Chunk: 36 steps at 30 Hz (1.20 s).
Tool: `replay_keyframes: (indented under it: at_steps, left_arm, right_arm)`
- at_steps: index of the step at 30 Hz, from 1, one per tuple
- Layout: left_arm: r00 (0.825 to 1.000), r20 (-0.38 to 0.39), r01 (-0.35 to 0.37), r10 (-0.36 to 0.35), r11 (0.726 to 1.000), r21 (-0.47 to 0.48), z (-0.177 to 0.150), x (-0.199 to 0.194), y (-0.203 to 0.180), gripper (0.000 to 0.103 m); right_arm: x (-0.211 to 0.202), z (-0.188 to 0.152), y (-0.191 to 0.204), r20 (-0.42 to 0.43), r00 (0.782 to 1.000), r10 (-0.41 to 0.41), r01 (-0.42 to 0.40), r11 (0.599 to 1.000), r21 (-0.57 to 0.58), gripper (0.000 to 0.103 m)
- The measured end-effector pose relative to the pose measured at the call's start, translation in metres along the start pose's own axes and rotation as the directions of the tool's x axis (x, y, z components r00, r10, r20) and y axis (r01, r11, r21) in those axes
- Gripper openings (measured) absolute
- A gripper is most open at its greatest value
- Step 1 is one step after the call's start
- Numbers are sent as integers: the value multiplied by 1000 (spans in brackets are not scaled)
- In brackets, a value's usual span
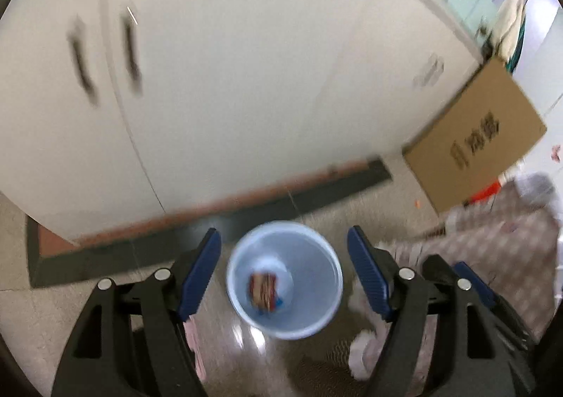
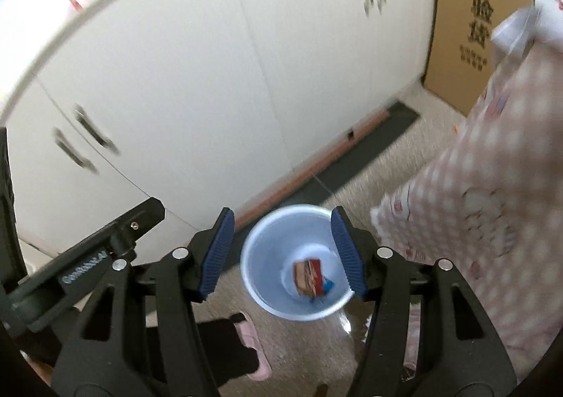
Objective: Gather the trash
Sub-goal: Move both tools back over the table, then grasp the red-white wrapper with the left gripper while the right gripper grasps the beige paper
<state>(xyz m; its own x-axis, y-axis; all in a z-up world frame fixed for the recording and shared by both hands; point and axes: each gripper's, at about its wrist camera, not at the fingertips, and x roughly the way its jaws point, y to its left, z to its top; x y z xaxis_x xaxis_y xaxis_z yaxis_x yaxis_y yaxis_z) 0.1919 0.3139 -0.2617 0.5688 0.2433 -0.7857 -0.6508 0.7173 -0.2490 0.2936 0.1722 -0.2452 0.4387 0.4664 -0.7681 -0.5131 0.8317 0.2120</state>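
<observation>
White cabinet doors are filling the upper half of both wrist views, with dark handles blurring at the left and a reddish strip and dark mat running along their base on the speckled floor. A brown cardboard box with printed characters is leaning at the right edge of the left view and sitting at the upper right of the right view. A pink patterned cloth is covering the right side of the right view.

A pale blue bin is standing on the floor at the lower centre of both views, looking up between the fingers. A red and tan wrapper is lying at its bottom, beside a small blue scrap.

The left gripper is hanging over the bin with its blue pads spread wide and nothing between them. The right gripper is likewise standing open above the bin, its pads apart and gripping nothing; its right pad is overlapping the bin's rim in the picture. A pink slipper is showing at the bottom of the right view.
</observation>
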Motion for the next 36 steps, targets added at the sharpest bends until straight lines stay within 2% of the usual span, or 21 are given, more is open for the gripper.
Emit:
replay_keyframes:
  at_steps: [2,5,9,13,16,19,22,24,26,29,32,36]
  left_arm:
    - [992,123,-30,29,1000,8,7,-39,-6,72]
    - [978,209,-6,2,1000,17,13,-82,-16,73]
    - [962,267,50,-65,997,64,17,-124,-40,74]
    - [951,280,96,-134,985,146,12,-152,-83,74]
    - [944,240,171,-224,959,225,2,-165,-121,74]
    - [936,143,263,-321,909,324,-15,-171,-169,74]
    - [920,34,342,-390,842,417,-39,-171,-226,74]
    - [918,8,346,-395,812,469,-57,-171,-256,74]
    - [907,-37,377,-420,770,515,-72,-167,-283,74]
    - [896,-118,419,-428,726,546,-89,-155,-316,74]
    - [893,-156,430,-422,697,574,-104,-147,-338,73]
    - [898,-181,421,-400,667,615,-117,-134,-366,63]
  right_arm:
    - [-35,10,9,70,997,13,-13,1000,-11,61]
    - [-82,19,19,168,986,25,-23,1000,-17,63]
    - [-146,24,16,290,957,6,-3,1000,-10,63]
    - [-198,21,-11,357,932,-54,43,998,40,63]
    - [-230,12,-43,390,913,-116,88,992,90,63]
    - [-255,2,-77,404,894,-194,144,978,150,65]
    - [-283,-17,-127,403,871,-280,191,950,247,65]
    - [-296,-32,-152,401,855,-329,220,930,295,66]
    - [-308,-43,-180,385,835,-392,261,900,350,67]
    - [-322,-59,-221,345,812,-471,314,851,422,70]
    - [-328,-72,-259,282,795,-538,375,800,469,72]
    - [-330,-81,-303,219,793,-569,396,753,526,73]
